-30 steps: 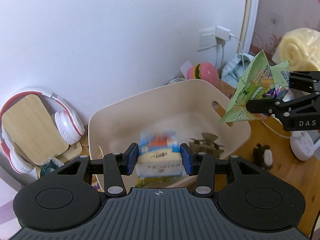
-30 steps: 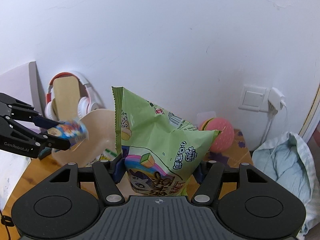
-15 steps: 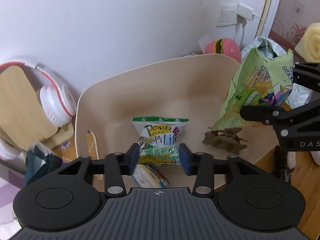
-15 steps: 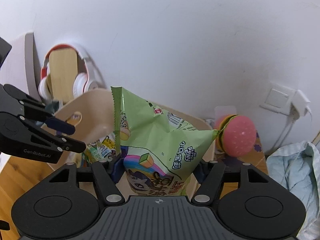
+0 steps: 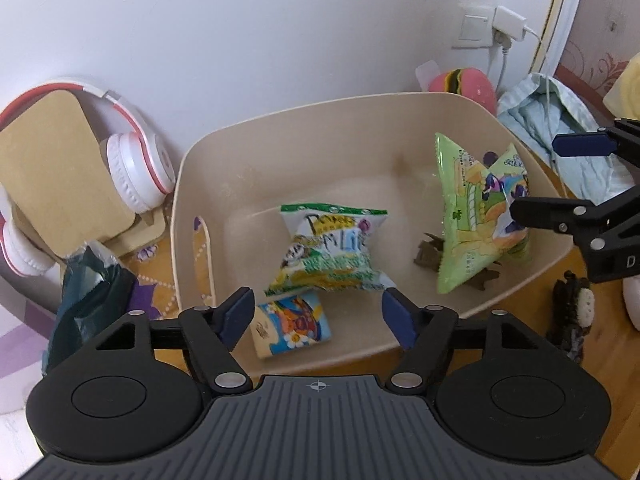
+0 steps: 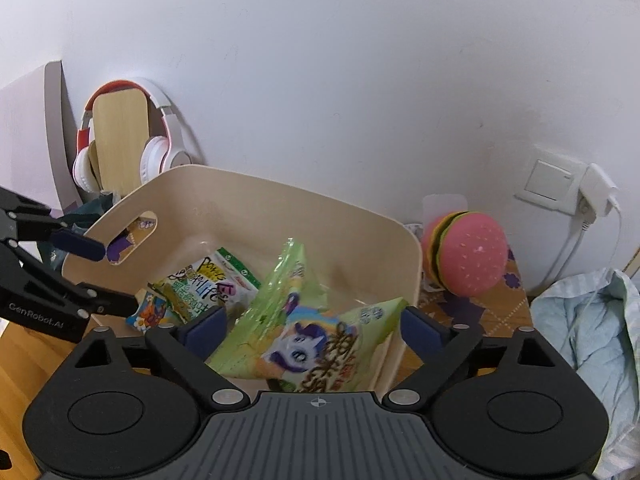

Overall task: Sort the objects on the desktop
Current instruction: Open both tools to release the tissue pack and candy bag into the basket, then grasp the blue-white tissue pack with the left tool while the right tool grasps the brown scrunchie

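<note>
Your left gripper has just been opening, jaws apart w/ nothing clamped: the small packet lies just ahead in the bin. Right gripper, too, has just been spreading wide; the green bag sits loose between its jaws, resting on the bin's near wall, dropped there for sorting. Beyond, a white-green bag lies mid-bin.

Both the left gripper and the right gripper point steeply downward, their jaws having just been opening, spread wide and gripping nothing.
</note>
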Motion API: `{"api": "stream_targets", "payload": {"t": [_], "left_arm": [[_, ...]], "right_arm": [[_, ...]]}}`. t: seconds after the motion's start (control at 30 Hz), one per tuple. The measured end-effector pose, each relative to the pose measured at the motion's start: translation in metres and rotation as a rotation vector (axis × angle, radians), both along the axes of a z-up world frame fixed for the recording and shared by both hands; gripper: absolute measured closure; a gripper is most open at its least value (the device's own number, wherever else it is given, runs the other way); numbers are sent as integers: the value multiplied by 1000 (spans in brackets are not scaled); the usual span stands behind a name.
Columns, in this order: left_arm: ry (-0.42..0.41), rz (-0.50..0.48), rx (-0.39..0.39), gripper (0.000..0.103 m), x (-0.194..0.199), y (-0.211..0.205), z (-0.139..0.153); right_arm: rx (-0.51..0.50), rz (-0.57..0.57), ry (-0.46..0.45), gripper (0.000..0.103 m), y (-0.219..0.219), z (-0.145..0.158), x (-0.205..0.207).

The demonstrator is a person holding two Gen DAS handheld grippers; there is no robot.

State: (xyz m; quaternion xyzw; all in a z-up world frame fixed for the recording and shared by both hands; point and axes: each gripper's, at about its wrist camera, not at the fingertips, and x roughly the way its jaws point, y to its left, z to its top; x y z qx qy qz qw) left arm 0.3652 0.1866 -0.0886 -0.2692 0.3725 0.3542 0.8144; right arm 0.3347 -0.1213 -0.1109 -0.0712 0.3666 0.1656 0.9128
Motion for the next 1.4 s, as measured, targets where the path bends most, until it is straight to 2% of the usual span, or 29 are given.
{"api": "stream_targets", "payload": {"t": [0.2,0.33,0.57,0.83,0.93,1.1,1.13,1.2,1.4], "left_arm": [[-45,66,-5,27,-6,-12,4],[-64,93,-20,27,-8,-20,9],[-64,129,44,27,-16,-40,16],[-46,167,67,27,-34,-66,13],[-21,186,46,27,-41,-74,3],[0,188,-40,27,-53,-83,-18],[4,191,-58,27,-54,-85,-22],[18,193,-83,27,-56,-89,-30],[26,218,-156,27,-58,-96,-50]], "right_arm": [[-4,-39,3,0,-19,7,-21],[-15,-48,-4,0,-36,8,-36],[-28,-82,0,0,-67,4,-60],[-50,-146,46,0,-98,-12,-82],[-43,-178,74,0,-105,-20,-90],[-17,-208,129,0,-107,-34,-101],[-15,-214,151,1,-105,-37,-102],[-15,-230,194,10,-102,-45,-102],[46,-286,293,10,-96,-66,-104]]}}
